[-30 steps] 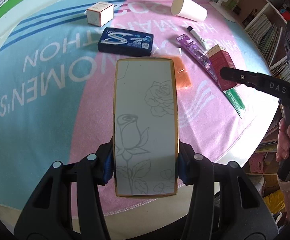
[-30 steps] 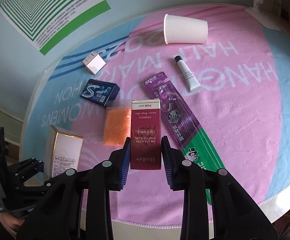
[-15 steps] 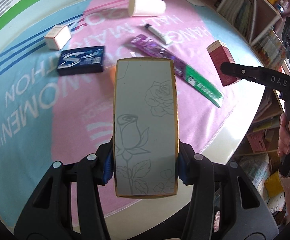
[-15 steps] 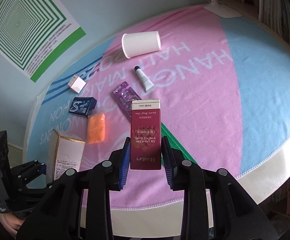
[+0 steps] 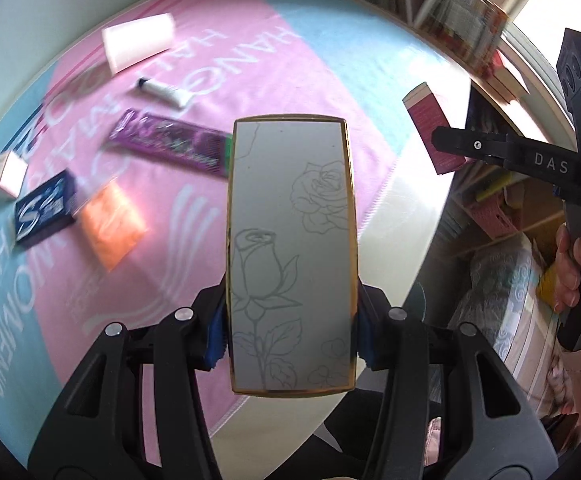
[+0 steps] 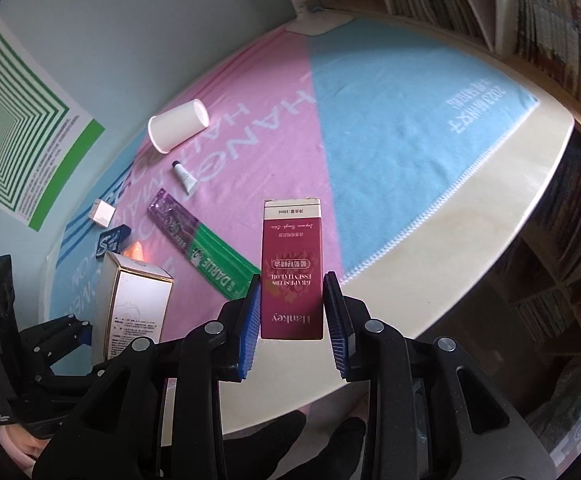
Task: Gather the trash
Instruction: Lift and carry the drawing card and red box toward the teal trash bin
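My left gripper (image 5: 290, 328) is shut on a tall white box with a rose drawing and gold edges (image 5: 290, 248), held above the table's near edge; the same white box (image 6: 130, 304) shows at the lower left of the right wrist view. My right gripper (image 6: 292, 320) is shut on a dark red carton (image 6: 292, 272), which also appears as the red carton (image 5: 430, 128) at the right of the left wrist view. On the pink and blue cloth (image 6: 390, 120) lie a paper cup (image 6: 178, 126), a small tube (image 6: 184, 172), a purple-green toothbrush pack (image 6: 198, 244), a blue gum pack (image 5: 44, 210), an orange packet (image 5: 112, 228) and a small white box (image 5: 8, 174).
Bookshelves (image 6: 550, 20) full of books stand beyond the table's right side. A green-striped poster (image 6: 14, 120) hangs on the wall at the left. A person's hand (image 5: 574, 268) holds the right gripper's handle. A bare cream strip of table (image 6: 470, 232) runs along the cloth's edge.
Both grippers, still holding their boxes, have swung to the right toward the table's edge and rolled; the trash on the cloth now lies further left and the shelves have come into view.
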### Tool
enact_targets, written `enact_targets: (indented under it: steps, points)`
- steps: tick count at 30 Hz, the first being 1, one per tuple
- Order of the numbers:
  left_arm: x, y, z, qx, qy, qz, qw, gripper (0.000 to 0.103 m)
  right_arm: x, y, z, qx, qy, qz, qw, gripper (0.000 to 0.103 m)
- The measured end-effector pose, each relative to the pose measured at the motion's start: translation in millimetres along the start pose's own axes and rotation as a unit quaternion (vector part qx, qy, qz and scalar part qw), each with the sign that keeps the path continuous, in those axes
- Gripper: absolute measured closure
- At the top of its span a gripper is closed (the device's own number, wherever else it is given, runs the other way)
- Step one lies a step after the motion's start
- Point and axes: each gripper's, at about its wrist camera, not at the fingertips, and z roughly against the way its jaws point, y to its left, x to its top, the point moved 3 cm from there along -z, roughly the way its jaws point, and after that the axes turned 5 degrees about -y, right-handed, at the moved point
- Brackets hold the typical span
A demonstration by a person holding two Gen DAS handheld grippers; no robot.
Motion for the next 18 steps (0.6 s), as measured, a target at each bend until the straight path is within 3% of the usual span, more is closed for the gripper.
enact_targets:
  steps: [9, 18]
  points:
    - [14, -62, -21, -0.045, 0.022, -0.093, 0.9944, 0.056, -30, -56, 36, -0.050, -0.025, -0.079, 0.995, 0.071]
    - [15, -125, -39, -0.086, 0.047, -0.183, 0.9783, 0.056, -69, -109, 76, -0.094, -0.048, -0.160, 0.981, 0.071]
